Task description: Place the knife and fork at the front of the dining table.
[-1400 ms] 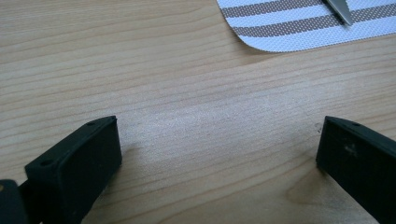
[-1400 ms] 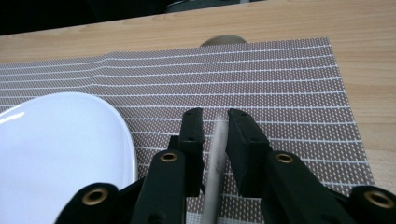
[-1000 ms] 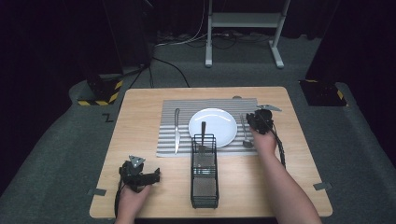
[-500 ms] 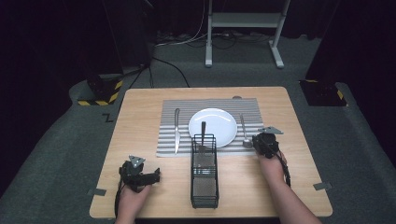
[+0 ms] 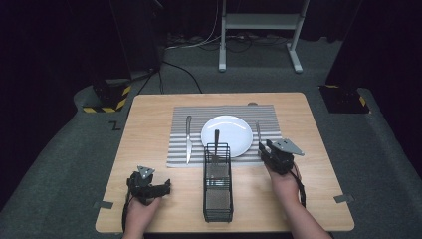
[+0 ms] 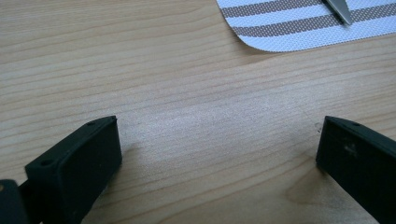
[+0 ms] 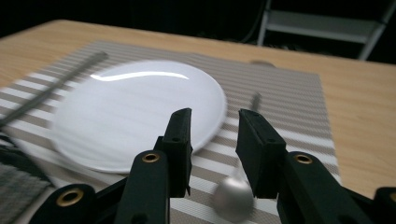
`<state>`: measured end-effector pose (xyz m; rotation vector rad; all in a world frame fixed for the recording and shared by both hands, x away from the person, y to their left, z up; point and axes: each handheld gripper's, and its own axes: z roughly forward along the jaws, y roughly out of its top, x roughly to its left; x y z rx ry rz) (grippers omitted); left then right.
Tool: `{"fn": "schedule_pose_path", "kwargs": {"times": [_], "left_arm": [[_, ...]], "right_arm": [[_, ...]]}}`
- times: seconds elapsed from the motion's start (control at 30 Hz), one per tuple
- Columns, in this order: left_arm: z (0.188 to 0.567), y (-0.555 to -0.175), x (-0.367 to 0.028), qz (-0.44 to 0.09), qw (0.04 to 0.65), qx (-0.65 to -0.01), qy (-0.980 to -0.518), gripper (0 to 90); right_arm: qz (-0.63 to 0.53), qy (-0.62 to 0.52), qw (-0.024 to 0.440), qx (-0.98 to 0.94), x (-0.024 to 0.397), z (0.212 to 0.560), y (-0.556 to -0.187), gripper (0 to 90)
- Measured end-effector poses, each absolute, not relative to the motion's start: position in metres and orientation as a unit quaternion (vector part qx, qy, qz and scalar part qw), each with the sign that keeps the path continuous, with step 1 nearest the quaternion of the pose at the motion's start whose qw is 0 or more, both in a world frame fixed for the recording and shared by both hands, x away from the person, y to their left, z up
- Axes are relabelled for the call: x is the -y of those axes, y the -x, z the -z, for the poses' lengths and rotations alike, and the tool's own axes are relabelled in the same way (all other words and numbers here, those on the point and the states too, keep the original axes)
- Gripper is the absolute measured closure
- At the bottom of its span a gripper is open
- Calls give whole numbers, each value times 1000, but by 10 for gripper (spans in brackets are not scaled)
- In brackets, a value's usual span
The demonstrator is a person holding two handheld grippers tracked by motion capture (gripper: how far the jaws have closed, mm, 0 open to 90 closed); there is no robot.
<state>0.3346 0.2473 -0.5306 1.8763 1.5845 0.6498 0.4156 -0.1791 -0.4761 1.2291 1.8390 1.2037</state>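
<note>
Place setting on the bench (image 5: 149, 114). A spoon (image 7: 236, 189) lies on the striped placemat (image 5: 179, 149) just right of the white plate (image 5: 226, 134), opposite the knife (image 5: 188, 139), as cutlery flanks a dish. The right claw (image 5: 266, 148), jaws having just opened and narrowly parted, holds nothing above the spoon. The left claw (image 5: 166, 188) rests wide and empty. A fork (image 5: 217, 142) stands in the wire caddy (image 5: 218, 199).

A grey metal stand (image 5: 259, 30) rises at the top centre of the high view, with cables (image 5: 199, 42) trailing over the grey carpet (image 5: 64, 149) left of its feet. Black-and-yellow striped blocks (image 5: 107, 97) sit at the left and right (image 5: 346, 99), beyond the table's far corners.
</note>
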Motion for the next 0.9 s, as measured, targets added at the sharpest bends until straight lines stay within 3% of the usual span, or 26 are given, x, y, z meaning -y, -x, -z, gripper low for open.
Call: {"fn": "schedule_pose_path", "kwargs": {"times": [0.33, 0.67, 0.9], "left_arm": [[531, -335, -247, -244, 296, -596, -705, 2], [531, -335, -247, -245, 296, -596, -706, 2], [531, -335, -247, -245, 296, -596, -706, 2]], "right_arm": [[-557, -379, 289, -680, 128, 425, -379, 597], [-591, -341, 274, -678, 82, 400, -380, 601], [-588, -336, 253, -691, 61, 401, -393, 682]]}}
